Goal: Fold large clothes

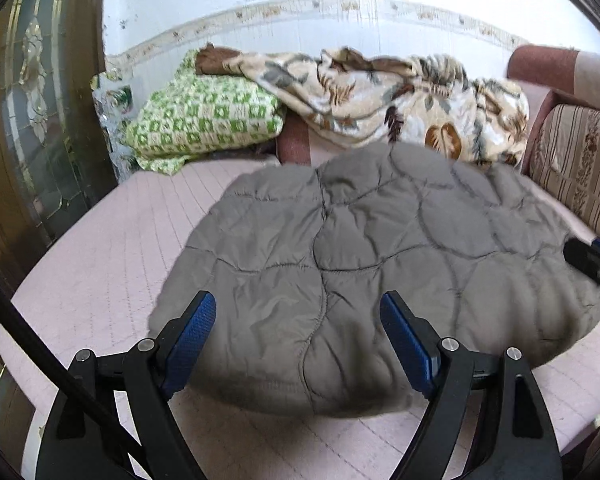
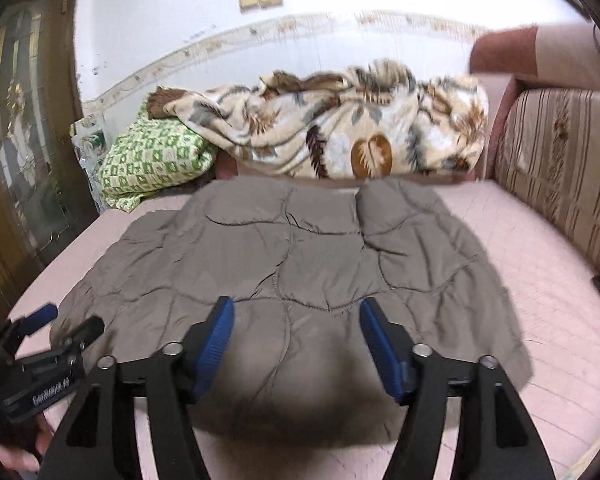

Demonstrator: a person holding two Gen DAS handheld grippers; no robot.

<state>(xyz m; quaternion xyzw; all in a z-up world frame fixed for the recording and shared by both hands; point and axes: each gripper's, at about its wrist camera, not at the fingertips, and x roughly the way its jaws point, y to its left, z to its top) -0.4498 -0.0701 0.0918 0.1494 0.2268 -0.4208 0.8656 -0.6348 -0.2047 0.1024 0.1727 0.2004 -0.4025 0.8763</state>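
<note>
Fingers of your left gripper (image 1: pixel 298 316) and right gripper (image 2: pixel 297 320) spread wide, holding nothing, above the near edge of the grey quilted jacket (image 2: pixel 300 264), spread flat on the pink mattress (image 2: pixel 540 300); blankets (image 1: pixel 380 96) lie far.

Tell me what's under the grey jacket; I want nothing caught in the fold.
Around the jacket only the pink mattress shows. Whatever lies directly beneath it is covered, so that cannot be checked.

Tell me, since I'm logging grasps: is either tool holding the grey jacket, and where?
Nothing is held. Left tool and right tool are open above the grey quilted jacket.
</note>
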